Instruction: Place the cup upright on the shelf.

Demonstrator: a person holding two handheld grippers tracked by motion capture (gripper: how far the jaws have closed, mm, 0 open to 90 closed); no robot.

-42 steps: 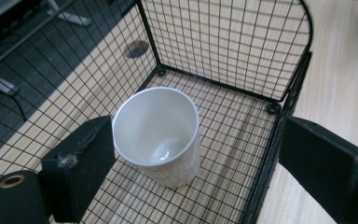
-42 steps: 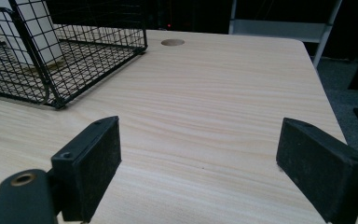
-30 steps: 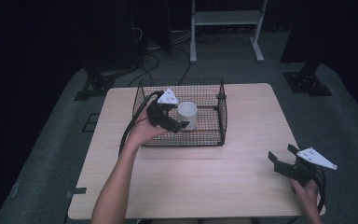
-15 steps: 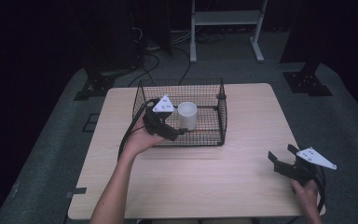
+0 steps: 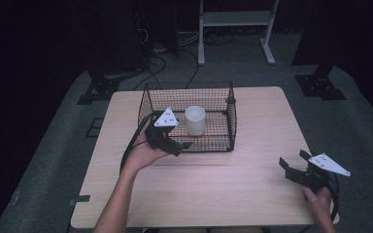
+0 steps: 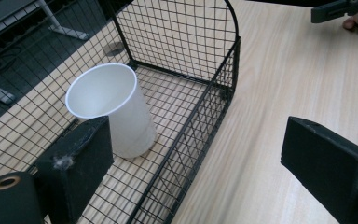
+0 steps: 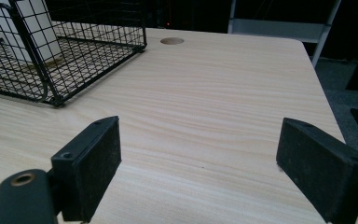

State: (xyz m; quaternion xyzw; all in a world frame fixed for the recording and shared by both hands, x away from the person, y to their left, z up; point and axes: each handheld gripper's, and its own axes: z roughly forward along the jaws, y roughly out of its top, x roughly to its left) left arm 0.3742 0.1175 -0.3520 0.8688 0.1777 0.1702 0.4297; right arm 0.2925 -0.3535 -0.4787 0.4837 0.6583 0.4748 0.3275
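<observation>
A wooden table [image 5: 213, 189] carries a black wire basket [image 5: 230, 114]. A white cup [image 5: 194, 120] stands upright inside it. The left gripper [image 5: 179, 144] is at the basket's near wall, jaws apart and empty. The right gripper [image 5: 294, 164] is near the table's right edge, jaws also apart.

Left gripper [image 5: 177, 144]: black body, grey three-cornered plate on top, black cable trailing. Right gripper [image 5: 295, 164]: same build. Fingers [image 7: 91, 163]: flat black rectangular pads, lint-flecked, with a brass-ringed hole beside. Forearms bare, no sleeves.

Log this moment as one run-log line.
left gripper: open, at wire basket front | right gripper: open, over table | white cup: upright in basket
</observation>
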